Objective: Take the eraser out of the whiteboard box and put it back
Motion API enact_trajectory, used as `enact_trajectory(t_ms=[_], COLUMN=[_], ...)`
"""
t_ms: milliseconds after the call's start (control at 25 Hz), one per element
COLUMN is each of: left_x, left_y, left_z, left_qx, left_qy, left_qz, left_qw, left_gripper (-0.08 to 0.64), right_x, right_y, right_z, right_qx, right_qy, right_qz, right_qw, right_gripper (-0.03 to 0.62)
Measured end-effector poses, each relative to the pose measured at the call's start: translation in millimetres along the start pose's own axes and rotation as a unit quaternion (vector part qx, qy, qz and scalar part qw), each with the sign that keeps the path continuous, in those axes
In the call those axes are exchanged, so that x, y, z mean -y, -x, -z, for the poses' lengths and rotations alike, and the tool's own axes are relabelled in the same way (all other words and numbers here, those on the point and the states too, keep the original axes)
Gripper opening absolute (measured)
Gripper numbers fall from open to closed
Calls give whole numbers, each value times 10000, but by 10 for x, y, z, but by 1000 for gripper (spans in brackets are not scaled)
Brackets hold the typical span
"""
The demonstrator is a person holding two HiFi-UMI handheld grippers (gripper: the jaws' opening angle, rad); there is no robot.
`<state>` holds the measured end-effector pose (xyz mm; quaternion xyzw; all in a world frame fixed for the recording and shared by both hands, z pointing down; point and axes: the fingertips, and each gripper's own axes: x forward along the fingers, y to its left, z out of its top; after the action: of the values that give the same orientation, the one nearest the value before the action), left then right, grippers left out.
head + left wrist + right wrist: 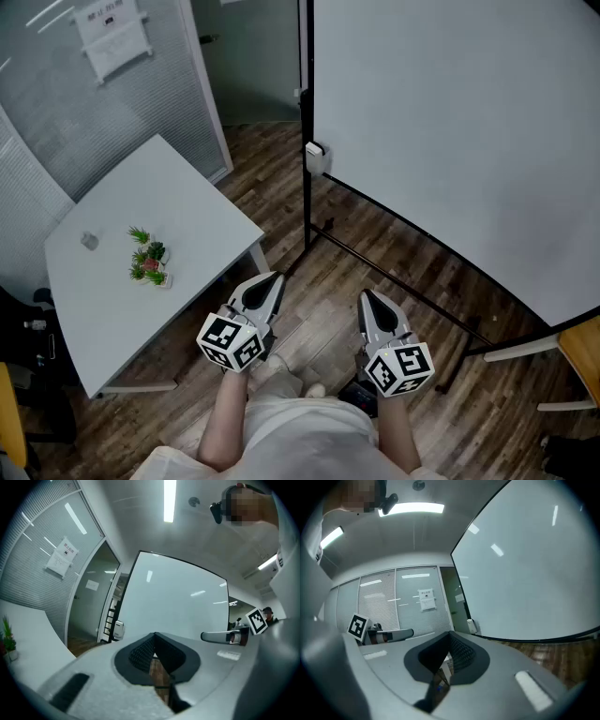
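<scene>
A big whiteboard (459,131) stands on a black frame ahead and to the right. A small white box (316,157) hangs on its left edge; I also see this box (118,629) in the left gripper view and the box (473,626) in the right gripper view. No eraser shows in any view. My left gripper (272,278) and right gripper (367,295) are held side by side over the wooden floor, well short of the box. Both are shut with nothing between the jaws. The left gripper (154,637) and right gripper (450,637) point level toward the board.
A white table (103,309) stands at the left with a small potted plant (148,258) and a grey object (89,241). The board's black stand legs (394,272) run across the floor ahead. A yellow chair (583,354) is at the right edge. Glass partitions lie behind.
</scene>
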<state>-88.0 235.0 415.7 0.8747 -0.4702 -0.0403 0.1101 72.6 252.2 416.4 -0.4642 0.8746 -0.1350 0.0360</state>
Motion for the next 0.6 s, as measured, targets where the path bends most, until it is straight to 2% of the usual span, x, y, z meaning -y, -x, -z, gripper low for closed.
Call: enact_trajectory(t_ms=[120,320,600], left_x=[-12,-27,-89], left_y=[30,110,179], left_z=[20,110,105], left_qx=[-22,-281,-281], left_qy=[39,356,304], left_qz=[-65,-27,-152], left_qw=[10000,9990,9990], left_gripper=[5,6,6], right_x=[-26,-40,-109], right_y=[8,13,8], right_z=[43,86,122], right_qx=[-35,-82,-84], right_qy=[11,-34,-9], right_qz=[-41,-78,-168], right_qw=[10000,9999,9998], right_gripper=[11,11,11])
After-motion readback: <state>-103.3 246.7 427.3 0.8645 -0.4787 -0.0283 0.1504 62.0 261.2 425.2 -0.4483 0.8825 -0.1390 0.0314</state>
